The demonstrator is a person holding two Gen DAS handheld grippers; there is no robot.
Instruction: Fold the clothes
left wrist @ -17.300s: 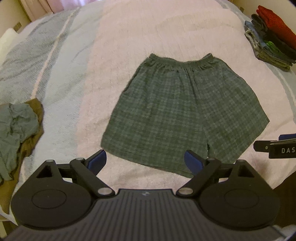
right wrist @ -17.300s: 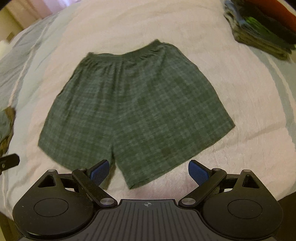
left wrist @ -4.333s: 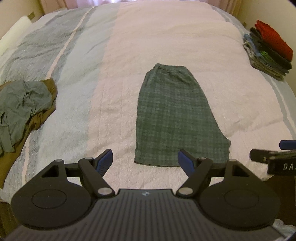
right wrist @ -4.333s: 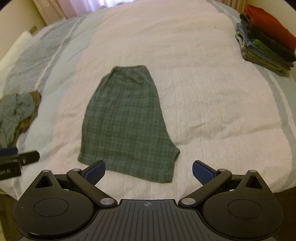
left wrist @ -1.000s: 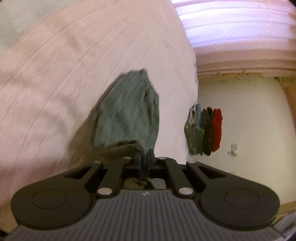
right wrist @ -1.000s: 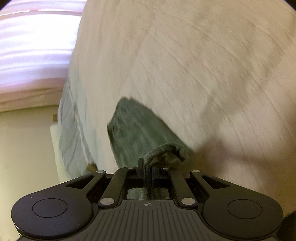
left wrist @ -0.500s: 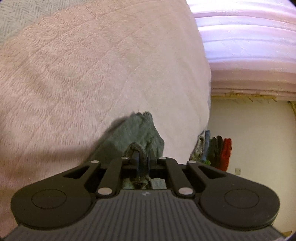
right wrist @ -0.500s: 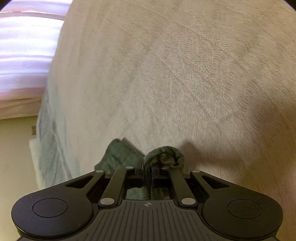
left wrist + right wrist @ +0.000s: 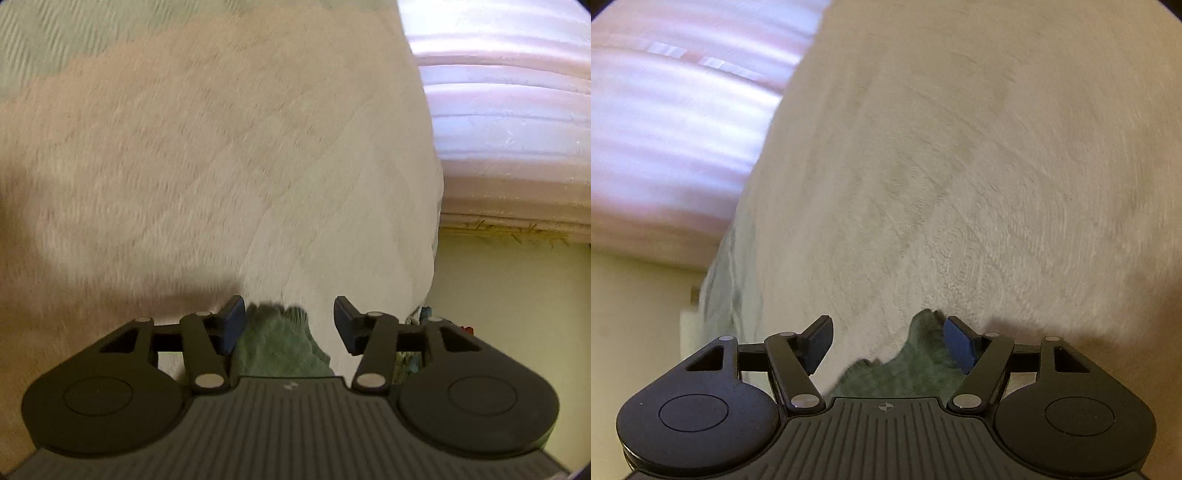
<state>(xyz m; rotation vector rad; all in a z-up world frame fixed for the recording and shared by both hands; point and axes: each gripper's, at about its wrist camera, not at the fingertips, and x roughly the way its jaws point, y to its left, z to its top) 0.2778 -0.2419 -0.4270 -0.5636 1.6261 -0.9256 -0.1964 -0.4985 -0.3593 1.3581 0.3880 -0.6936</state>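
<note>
Two grippers, left (image 9: 289, 324) and right (image 9: 887, 343), jaws spread, empty; one shorts (image 9: 275, 345)

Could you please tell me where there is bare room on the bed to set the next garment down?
The pale textured bedspread lies bare ahead of both grippers. It is crowded only at the green plaid shorts between the open fingers.

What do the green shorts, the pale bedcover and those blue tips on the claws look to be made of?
Green shorts: soft woven cloth, probably cotton; faint checks, limp rumpled edge.
Pale bedcover: thick matte textile, quilted or terry-like; curved stitched ridges show.
Blue tips on the open right claw: seemingly ribbed rubber or plastic, dull finish. The left claw is open too.
</note>
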